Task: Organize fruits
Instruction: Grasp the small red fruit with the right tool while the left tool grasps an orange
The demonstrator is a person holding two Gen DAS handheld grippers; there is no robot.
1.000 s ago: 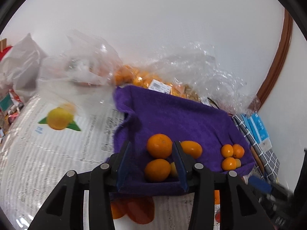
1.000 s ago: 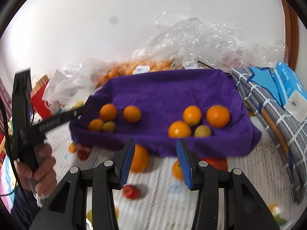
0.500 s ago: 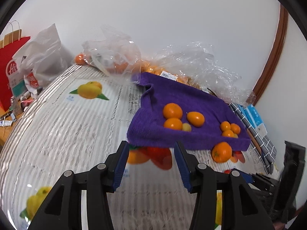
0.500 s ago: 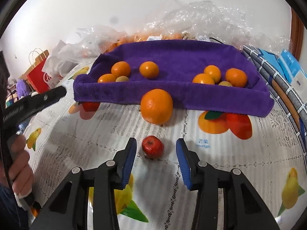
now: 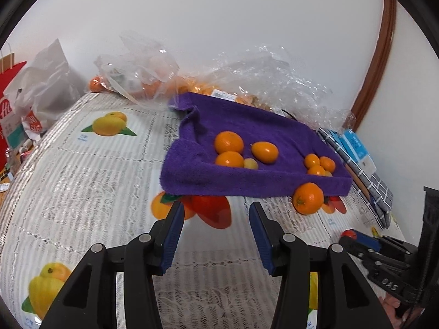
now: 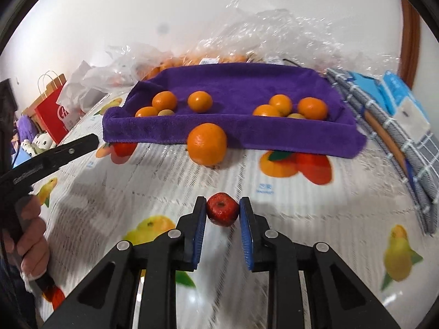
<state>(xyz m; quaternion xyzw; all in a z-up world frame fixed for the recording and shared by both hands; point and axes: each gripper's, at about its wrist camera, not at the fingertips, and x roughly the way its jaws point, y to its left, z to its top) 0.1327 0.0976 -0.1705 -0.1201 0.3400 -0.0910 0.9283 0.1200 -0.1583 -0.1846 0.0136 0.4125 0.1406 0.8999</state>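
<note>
Fruits: eight small oranges sit in two clusters on a purple towel spread over the desk, which wears a white lace cloth printed with fruit pictures. Left cluster four pieces, right cluster four pieces, the two well apart. Crumpled clear plastic bags lie behind the towel against the wall; folded checked cloth to its right. One large orange rests on the desk, touching the towel's front edge. Small red apple sits on the desk nearer the camera.

Right hand-held gripper: jaws have just been closing, blue pads now pressed on both sides of the red apple, grasping it.

Left hand-held gripper: jaws apart, nothing between them, hovering over the desk in front of the towel's left corner.
</note>
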